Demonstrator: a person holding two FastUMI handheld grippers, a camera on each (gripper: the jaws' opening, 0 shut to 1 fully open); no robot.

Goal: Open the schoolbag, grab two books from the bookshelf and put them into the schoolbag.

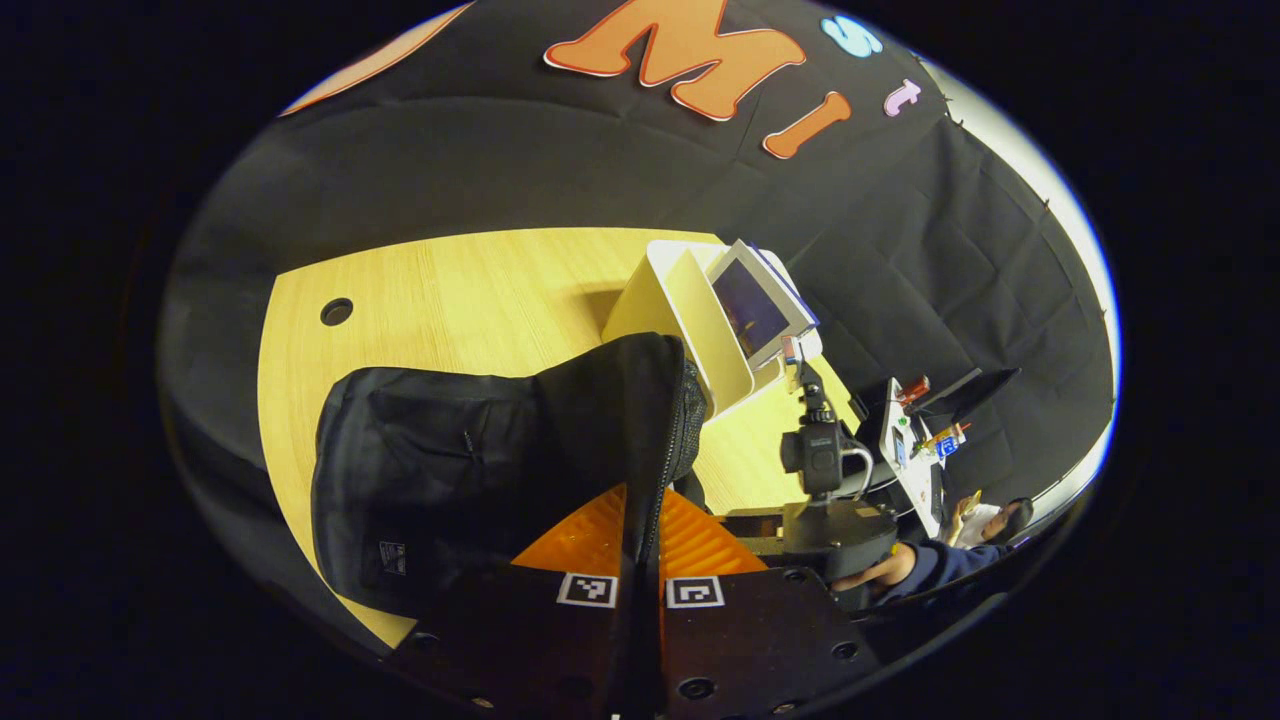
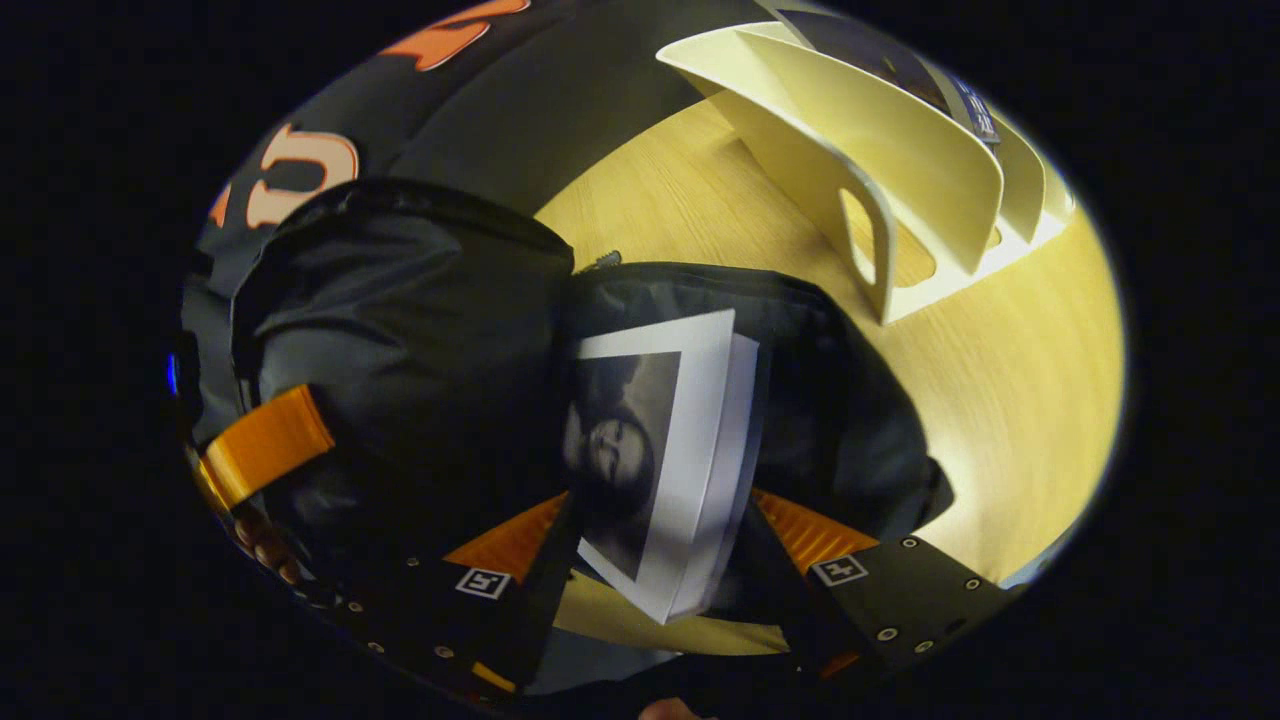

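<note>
The black schoolbag (image 1: 450,470) lies on the wooden table (image 1: 450,290). My left gripper (image 1: 640,540) is shut on the bag's zipped edge and holds that flap up. In the right gripper view the schoolbag (image 2: 400,330) gapes open, with one of the left gripper's fingers (image 2: 262,440) at its left rim. My right gripper (image 2: 660,545) is shut on a white book with a dark picture (image 2: 690,430), whose far end reaches into the opening. Behind the bag stands the white bookshelf (image 1: 680,310), with more books (image 1: 760,300) leaning in it.
A round cable hole (image 1: 336,311) sits in the table's far left. The bookshelf (image 2: 900,170) stands just right of the bag, with bare table (image 2: 1000,400) in front of it. A hand in a dark sleeve (image 1: 895,568) is at the right, beside a cluttered desk (image 1: 915,440).
</note>
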